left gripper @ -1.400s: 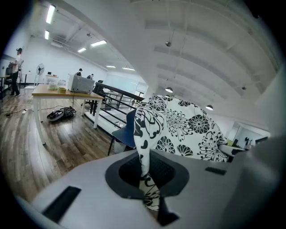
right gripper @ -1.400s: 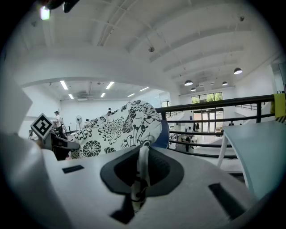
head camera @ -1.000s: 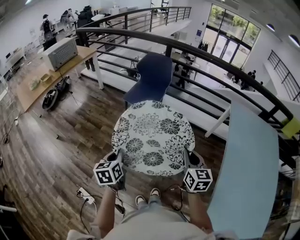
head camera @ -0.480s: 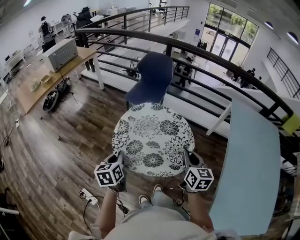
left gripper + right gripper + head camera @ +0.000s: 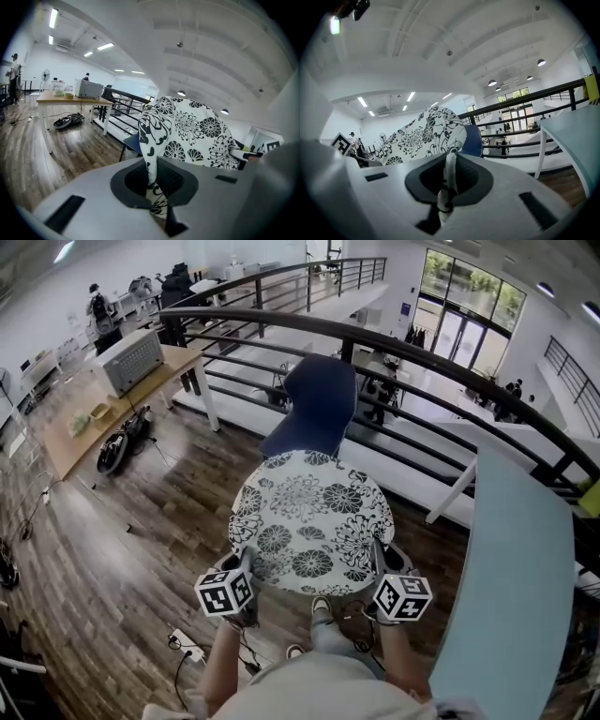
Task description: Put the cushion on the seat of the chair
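Note:
A round white cushion (image 5: pixel 312 519) with black flower print hangs flat in the air between both grippers. My left gripper (image 5: pixel 246 570) is shut on its near left edge, and my right gripper (image 5: pixel 377 559) is shut on its near right edge. Each gripper view shows the cushion (image 5: pixel 187 133) (image 5: pixel 424 136) fabric pinched between the jaws. The dark blue chair (image 5: pixel 317 401) stands just beyond the cushion, its back towards the railing; the cushion hides most of its seat. A strip of blue seat (image 5: pixel 132 142) shows under the cushion, and the chair (image 5: pixel 473 139) also peeks out behind it.
A black railing (image 5: pixel 422 367) runs behind the chair. A pale blue table (image 5: pixel 506 587) stands at the right. A wooden table (image 5: pixel 103 399) with a grey box sits at the left, with cables and a power strip (image 5: pixel 187 643) on the wood floor. People stand far off.
The cushion, still held by both grippers, has come a little closer to the chair, which now looms larger in the head view. Both grips are unchanged.

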